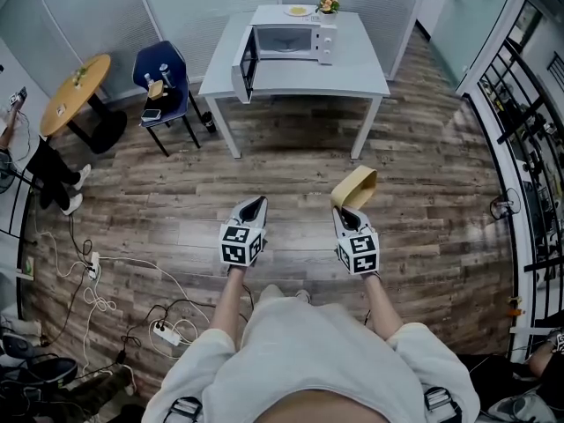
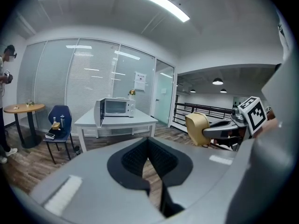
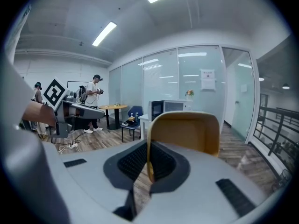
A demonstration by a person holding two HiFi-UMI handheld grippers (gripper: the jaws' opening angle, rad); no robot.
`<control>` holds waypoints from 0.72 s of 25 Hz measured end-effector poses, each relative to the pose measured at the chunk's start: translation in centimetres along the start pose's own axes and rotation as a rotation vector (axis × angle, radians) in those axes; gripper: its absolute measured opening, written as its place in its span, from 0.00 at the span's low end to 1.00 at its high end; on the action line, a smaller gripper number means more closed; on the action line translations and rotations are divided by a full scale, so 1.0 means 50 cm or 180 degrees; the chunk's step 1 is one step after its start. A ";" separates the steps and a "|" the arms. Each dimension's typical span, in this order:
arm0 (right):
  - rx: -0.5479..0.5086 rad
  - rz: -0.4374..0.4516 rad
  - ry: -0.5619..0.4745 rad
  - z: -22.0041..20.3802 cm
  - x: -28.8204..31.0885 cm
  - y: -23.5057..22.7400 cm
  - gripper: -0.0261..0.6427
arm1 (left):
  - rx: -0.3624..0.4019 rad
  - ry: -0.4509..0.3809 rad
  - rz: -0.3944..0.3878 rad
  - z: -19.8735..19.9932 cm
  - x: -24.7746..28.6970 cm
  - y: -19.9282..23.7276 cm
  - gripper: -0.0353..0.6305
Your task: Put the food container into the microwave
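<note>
White table (image 1: pixel 352 77) bears the microwave (image 1: pixel 295 40), door swung open. Well short of the microwave: tan food container (image 1: pixel 355 186), right gripper (image 1: pixel 345 211) pinching its wall. Left gripper (image 1: pixel 253 204) alongside, jaws together, empty. Best carried level, approaching square to the microwave's opening.

Yellow food container (image 3: pixel 187 132) rim pinched between jaws of right gripper (image 3: pixel 149 147)

Scene viewed steeply down from head height. Gripper views aimed forward, near level. Distant microwave (image 1: pixel 295 40) shared by all.
</note>
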State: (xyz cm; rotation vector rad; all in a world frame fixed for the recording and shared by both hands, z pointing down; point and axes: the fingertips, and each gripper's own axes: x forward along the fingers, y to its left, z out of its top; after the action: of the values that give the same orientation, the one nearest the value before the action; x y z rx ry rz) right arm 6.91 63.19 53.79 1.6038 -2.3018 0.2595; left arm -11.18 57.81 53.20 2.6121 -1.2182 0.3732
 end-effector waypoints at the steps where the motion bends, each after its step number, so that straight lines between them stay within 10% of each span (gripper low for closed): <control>1: 0.0005 0.0008 0.0008 -0.002 0.001 -0.004 0.07 | -0.0005 0.0006 0.0002 -0.001 0.004 -0.003 0.07; 18: 0.0003 0.0026 0.0118 -0.002 0.118 -0.067 0.07 | -0.0057 0.0097 -0.0063 0.000 0.134 0.054 0.07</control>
State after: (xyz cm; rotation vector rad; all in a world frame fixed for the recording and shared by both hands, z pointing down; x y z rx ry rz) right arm 8.20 56.84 55.90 1.5771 -2.2812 0.2898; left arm -9.11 51.34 55.67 2.5917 -1.1799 0.3950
